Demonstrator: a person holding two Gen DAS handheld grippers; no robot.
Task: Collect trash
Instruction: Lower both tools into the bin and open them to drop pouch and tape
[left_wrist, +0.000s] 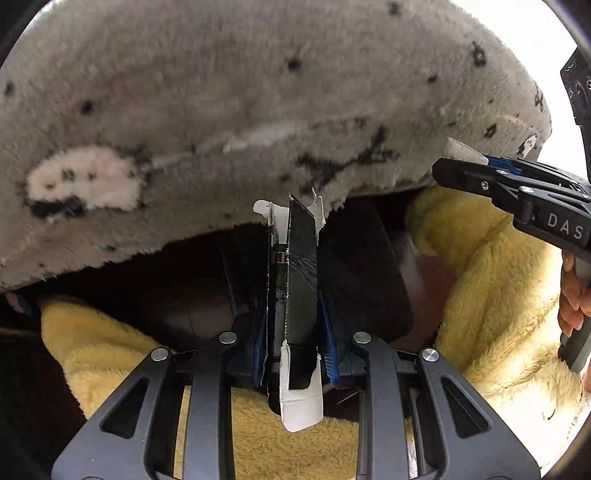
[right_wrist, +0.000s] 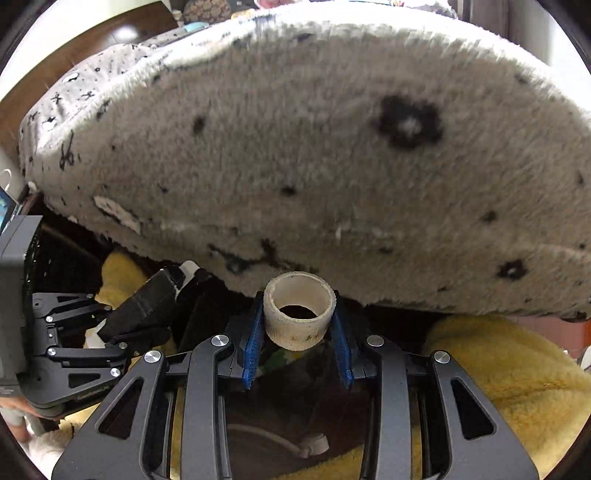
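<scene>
My left gripper (left_wrist: 295, 258) is shut on a flattened black-and-white carton (left_wrist: 301, 295) that stands upright between its blue pads, its torn white edges showing above and below. In the right wrist view the same gripper (right_wrist: 147, 306) comes in from the left with the black carton (right_wrist: 155, 295). My right gripper (right_wrist: 298, 306) is shut on a short beige cardboard roll core (right_wrist: 297, 325), hollow end facing the camera. From the left wrist view the right gripper (left_wrist: 454, 166) enters at the right edge with a pale bit of the roll (left_wrist: 461, 149) at its tip. Both grippers point steeply down.
A grey fluffy blanket (left_wrist: 258, 92) with black marks (right_wrist: 332, 147) fills the upper half of both views. Yellow fleece (left_wrist: 498, 277) lies below and around (right_wrist: 517, 369). Between them is a dark gap (left_wrist: 184, 288). A person's hand (left_wrist: 570, 306) grips the right handle.
</scene>
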